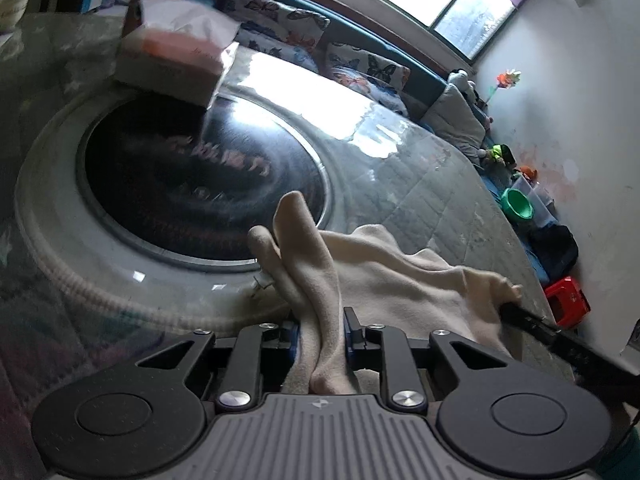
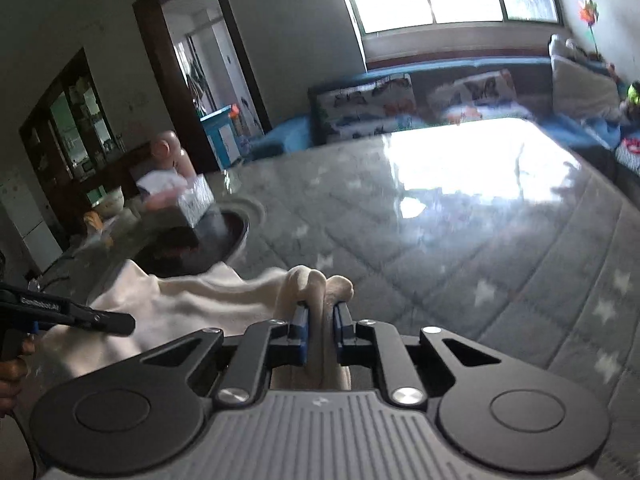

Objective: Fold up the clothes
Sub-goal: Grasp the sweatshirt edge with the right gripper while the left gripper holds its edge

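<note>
Cream cloth [image 1: 320, 312] pinched inside both claws

In the left wrist view the cloth [image 1: 400, 272] lies on the desk [image 1: 420, 184] at lower centre, the round inset [image 1: 192, 184] to its left, the tissue box [image 1: 176, 64] at upper left, and the sofa [image 1: 360, 56] behind along the top.

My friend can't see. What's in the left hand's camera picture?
The left gripper pinches a bunched-up cream cloth over a shiny glass table. The right gripper grips the cloth's far corner, and a tissue box sits farther back.
</note>
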`<state>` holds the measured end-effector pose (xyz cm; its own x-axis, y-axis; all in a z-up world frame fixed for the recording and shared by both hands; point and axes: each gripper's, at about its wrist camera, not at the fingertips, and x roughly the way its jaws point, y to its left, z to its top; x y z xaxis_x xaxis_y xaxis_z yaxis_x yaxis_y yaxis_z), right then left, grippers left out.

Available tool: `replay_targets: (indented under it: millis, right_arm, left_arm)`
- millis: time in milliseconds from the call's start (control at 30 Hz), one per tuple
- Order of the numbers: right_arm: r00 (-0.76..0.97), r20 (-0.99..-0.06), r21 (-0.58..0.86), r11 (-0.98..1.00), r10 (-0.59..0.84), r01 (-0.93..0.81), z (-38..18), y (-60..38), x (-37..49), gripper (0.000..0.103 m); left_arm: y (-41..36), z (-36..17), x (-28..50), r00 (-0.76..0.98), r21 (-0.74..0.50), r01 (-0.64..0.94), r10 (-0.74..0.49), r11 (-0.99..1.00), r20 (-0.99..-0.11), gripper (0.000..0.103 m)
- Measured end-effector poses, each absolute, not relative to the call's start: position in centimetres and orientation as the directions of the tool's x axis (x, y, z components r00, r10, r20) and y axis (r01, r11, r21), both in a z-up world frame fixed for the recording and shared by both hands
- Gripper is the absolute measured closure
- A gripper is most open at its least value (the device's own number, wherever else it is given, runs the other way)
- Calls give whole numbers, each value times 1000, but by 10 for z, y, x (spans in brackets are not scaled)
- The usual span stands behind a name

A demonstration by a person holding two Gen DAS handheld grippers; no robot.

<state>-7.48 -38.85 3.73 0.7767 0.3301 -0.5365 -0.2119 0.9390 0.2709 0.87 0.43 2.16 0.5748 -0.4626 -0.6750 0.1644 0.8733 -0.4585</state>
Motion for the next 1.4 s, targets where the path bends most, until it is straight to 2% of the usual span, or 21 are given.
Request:
replay_targets:
  millis: [533,933,1400]
  right_arm:
    - [866,-467,109,984,176,-141,93,-418,-51,92]
    - [869,-490,63,997,68,-43,88,-450,-15,92]
    - [866,-500,50,999,25,1,77,-467,-8,92]
  left_arm:
    - [-77,48,60,585,-376,288,-473,881,-659,85]
    - [-133,37,94,559,-327,323,-458,888,-691,86]
    - [-156,35,99,566,-282,353,-443,892,-695,87]
